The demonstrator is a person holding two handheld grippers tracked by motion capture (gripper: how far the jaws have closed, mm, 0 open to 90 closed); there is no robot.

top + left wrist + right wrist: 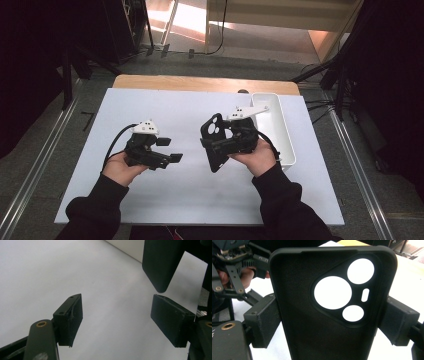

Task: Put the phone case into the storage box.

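The right gripper [212, 145] has its two jaws pressed against the long edges of a black phone case [214, 141], so the pick-up part of the work looks done: the case is off the white table [165, 200] and held upright in the air near the middle of it, camera end up. In the right gripper view the case's hollow inner side [317, 322] faces the lens, with its round lens cut-outs and small slot showing white table through them, and one pad [263, 322] sits tight on each flank.

The left gripper [171, 150] stands with its jaws apart and nothing between them, near the case but not touching it. In the left gripper view, the case's rounded lower corner [160, 267] hangs just beyond the far pad [172, 322], so this gripper seems lined up to take a second hold or steady the bottom edge.

What is left, by my reading, is that second grip and then delivery; the white bin [280, 125] at the table's right side stands just beyond the right hand and looks empty from the high view, a likely destination, though I cannot be sure
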